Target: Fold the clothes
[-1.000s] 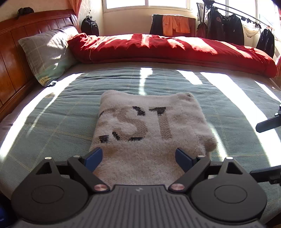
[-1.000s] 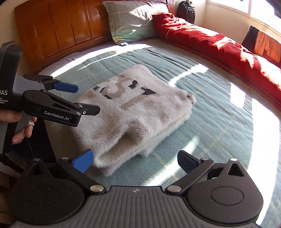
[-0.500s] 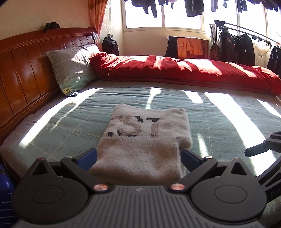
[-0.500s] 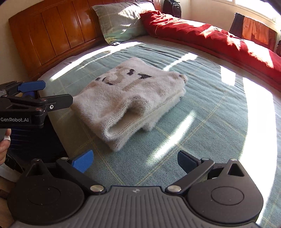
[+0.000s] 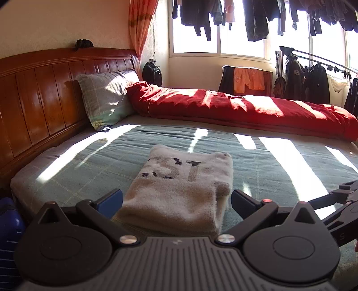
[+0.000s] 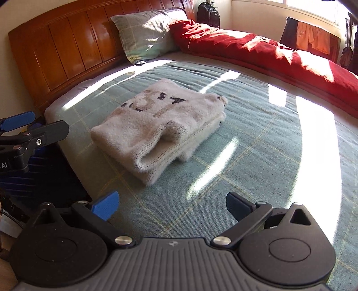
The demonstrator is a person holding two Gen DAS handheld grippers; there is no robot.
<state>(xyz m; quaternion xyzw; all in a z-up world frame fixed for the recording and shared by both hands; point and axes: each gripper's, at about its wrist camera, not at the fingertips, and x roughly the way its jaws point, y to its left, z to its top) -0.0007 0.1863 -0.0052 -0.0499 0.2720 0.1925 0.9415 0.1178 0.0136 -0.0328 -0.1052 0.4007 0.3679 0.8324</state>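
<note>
Fuzzy cream wool, knitted with dark letters, makes up the folded sweater, which lies as a thick rectangle on the green checked bed, near its front edge and well apart from the red quilt along the far side and the pillow at the wooden headboard. A second ago the left gripper stood close over the sweater's near edge, its blue-padded fingers flanking the cloth; now it sits further back and higher, so more of the room, the window and the hanging clothes shows above the bed. Its fingers have just been spreading and now stand wide, with nothing pinched; the sweater's near end only appears between them from behind. The right gripper has also drawn away: the sweater, earlier just past its fingertips, now lies clear ahead with bare bedcover in between. Its fingers are spread wide and empty. The sweater itself keeps the same folded shape and place.
</note>
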